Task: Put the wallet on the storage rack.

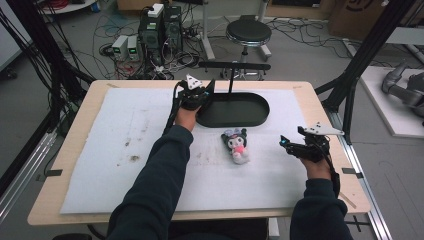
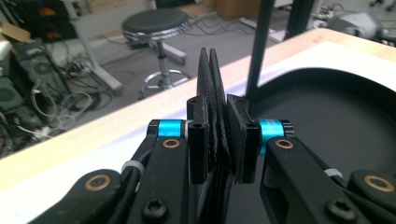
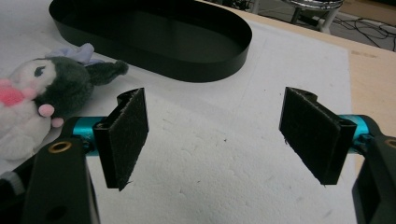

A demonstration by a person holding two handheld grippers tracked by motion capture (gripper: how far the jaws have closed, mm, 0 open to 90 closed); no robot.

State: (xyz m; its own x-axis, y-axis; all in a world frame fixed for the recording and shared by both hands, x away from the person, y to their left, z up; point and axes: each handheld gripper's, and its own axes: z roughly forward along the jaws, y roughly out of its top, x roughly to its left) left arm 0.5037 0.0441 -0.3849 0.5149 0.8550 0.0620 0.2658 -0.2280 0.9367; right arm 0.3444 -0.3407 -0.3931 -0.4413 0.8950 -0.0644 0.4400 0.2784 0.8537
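A black oval tray (image 1: 252,120) lies on the white mat at the back centre. My left gripper (image 1: 196,95) is at the tray's left end, shut on its thin rim; in the left gripper view the rim (image 2: 211,84) stands pinched between the pads of my left gripper (image 2: 219,140). A small plush toy (image 1: 236,145) with a dark head and pink front lies on the mat in front of the tray. My right gripper (image 1: 292,145) hovers open to the right of the toy (image 3: 42,98). Nothing lies between the pads of my right gripper (image 3: 215,135).
A black post with a crossbar (image 1: 234,66) rises just behind the tray. The white mat (image 1: 125,150) covers most of the wooden table (image 1: 75,125). A stool (image 1: 248,32), computers and cables stand on the floor beyond the far edge.
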